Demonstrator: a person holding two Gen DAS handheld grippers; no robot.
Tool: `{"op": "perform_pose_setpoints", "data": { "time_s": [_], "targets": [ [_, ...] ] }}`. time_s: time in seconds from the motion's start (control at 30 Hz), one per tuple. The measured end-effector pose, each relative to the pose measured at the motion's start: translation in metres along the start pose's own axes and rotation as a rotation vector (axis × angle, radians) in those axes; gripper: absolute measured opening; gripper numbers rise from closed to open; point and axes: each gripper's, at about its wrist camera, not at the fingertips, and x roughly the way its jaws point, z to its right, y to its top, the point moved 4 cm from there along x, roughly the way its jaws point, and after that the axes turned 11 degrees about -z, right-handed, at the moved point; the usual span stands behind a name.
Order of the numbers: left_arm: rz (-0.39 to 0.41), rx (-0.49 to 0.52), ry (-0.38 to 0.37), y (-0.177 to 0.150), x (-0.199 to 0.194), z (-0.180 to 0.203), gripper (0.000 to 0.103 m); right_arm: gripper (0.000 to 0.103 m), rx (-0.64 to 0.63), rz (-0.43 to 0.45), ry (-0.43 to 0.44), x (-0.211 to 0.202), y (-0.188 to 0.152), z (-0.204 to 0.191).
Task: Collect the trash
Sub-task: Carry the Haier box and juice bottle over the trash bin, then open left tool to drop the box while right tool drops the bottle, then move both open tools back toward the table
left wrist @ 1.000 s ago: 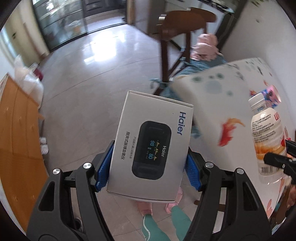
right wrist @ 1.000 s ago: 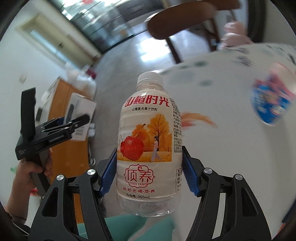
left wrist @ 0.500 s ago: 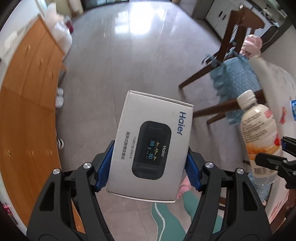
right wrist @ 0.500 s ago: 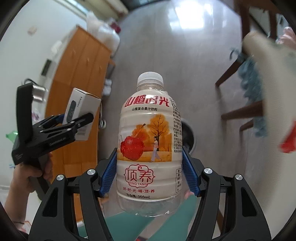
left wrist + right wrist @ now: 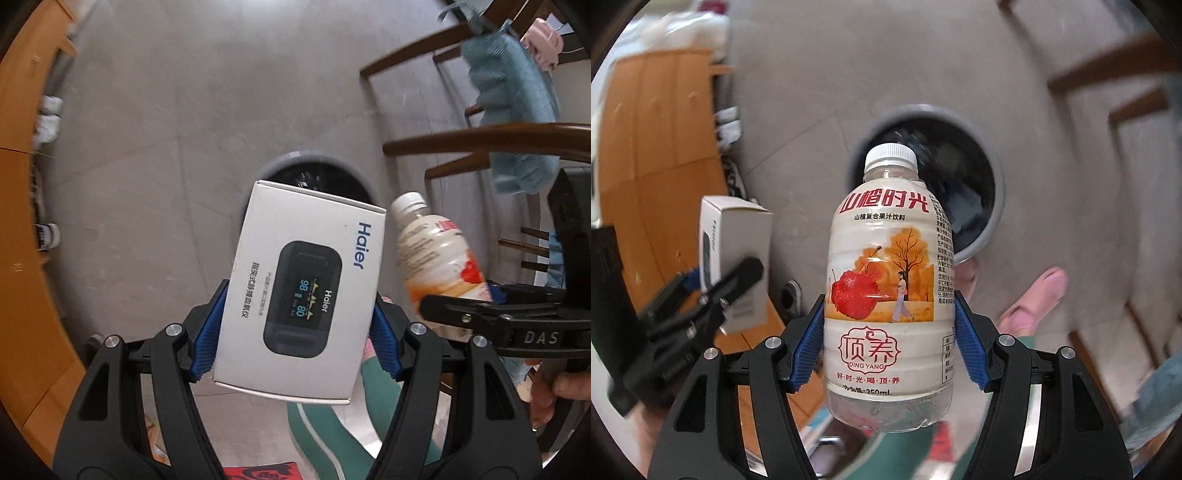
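My left gripper (image 5: 295,332) is shut on a white Haier box (image 5: 299,291) printed with a black device; its blue pads press both long sides. The box hangs over a grey round bin (image 5: 266,173) lined with a black bag on the floor. My right gripper (image 5: 889,339) is shut on a plastic juice bottle (image 5: 890,280) with a white cap and a red fruit label. That bottle (image 5: 436,254) also appears to the right of the box in the left wrist view. The bin (image 5: 995,206) lies just behind the bottle, its mouth open. The box (image 5: 738,254) shows at left in the right wrist view.
A wooden cabinet (image 5: 22,206) runs along the left, with shoes (image 5: 48,118) at its foot. Dark wooden chairs (image 5: 480,144) with blue cloth (image 5: 517,96) stand at right. The person's pink slippers (image 5: 1038,295) and green trouser legs (image 5: 332,417) are close beside the bin.
Both grippers have dropped from table height toward the floor and tipped downward. The tabletop has left view, and the bin now sits under the box and the bottle. Both grips are unchanged.
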Motion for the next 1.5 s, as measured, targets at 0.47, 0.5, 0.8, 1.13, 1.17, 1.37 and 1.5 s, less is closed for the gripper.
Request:
{"op": "perform_pose_setpoints", "data": {
  "time_s": [0.47,0.5,0.8,1.13,1.17,1.37,1.5],
  "targets": [
    [-0.127,-0.098,-0.114,0.047,0.127,-0.022,0.085,0.075,0.115,-0.034,0.057,0.077,0.066,0.064],
    [-0.142,-0.095,-0.099,0.047,0.130,-0.023,0.085,0.075,0.117,-0.028,0.055,0.076,0.065,0.065],
    [-0.080,-0.104,-0.136,0.027,0.087,-0.020,0.085,0.075,0.083,0.019,0.069,0.039,0.040,0.050],
    [0.156,-0.108,-0.053,-0.037,-0.096,-0.028,0.085,0.075,-0.179,0.140,0.085,-0.083,-0.044,-0.053],
    [0.192,-0.102,-0.032,-0.044,-0.123,-0.026,0.085,0.075,-0.221,0.165,0.087,-0.104,-0.060,-0.069],
    [0.360,-0.083,0.025,-0.073,-0.250,-0.005,0.085,0.075,-0.371,0.308,0.100,-0.208,-0.137,-0.121],
    [0.449,0.014,0.074,-0.081,-0.311,0.035,0.085,0.076,-0.408,0.441,0.081,-0.280,-0.181,-0.123]
  ]
}}
